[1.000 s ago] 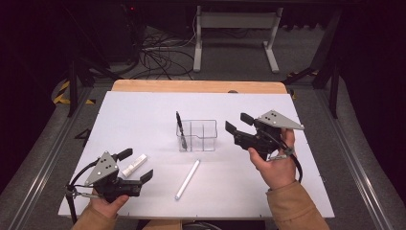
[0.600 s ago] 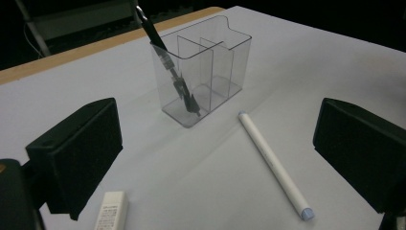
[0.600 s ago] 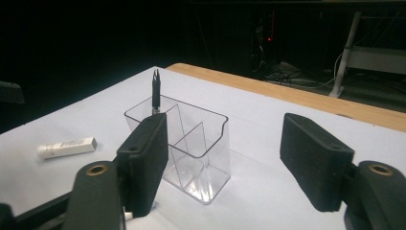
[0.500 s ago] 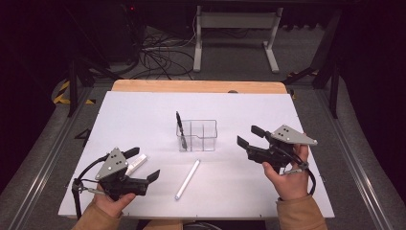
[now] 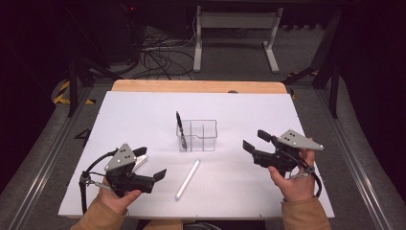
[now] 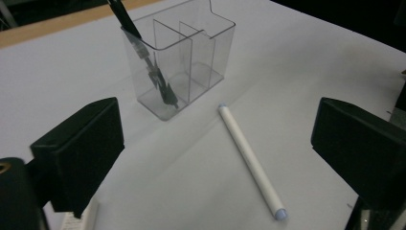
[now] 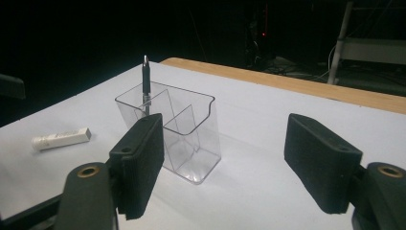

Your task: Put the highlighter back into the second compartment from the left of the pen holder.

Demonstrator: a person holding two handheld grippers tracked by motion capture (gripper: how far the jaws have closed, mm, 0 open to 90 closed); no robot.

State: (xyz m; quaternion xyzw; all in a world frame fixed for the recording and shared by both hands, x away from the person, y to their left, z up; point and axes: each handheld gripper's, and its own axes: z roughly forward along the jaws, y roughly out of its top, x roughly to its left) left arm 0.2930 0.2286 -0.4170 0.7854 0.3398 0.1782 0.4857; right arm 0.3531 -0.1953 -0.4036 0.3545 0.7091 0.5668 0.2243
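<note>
The white marker (image 5: pixel 187 179) lies flat on the white table (image 5: pixel 143 110), well short of the clear three-compartment organizer (image 5: pixel 197 135), its near end toward the person and its far end aimed at the organizer's front. A black pen (image 5: pixel 180 127) already stands tilted in the left compartment, so the middle and right cells look free.

The left gripper (image 5: pixel 153 164) sits just to the marker's left with its jaws spread wide and nothing between them; in the left gripper view the marker (image 6: pixel 251 160) runs up between the two black pads. It looks the likelier one for the pick. To do it well, I would bring the jaws across the barrel near its middle, so it does not swing when lifted, then close squarely before raising it.

The right gripper (image 5: pixel 253 141) hangs right of the organizer, jaws likewise spread and empty, having just been opening. It could steady the light organizer (image 7: pixel 168 132) against tipping. A small white tube (image 7: pixel 61 138) lies by the left gripper.
</note>
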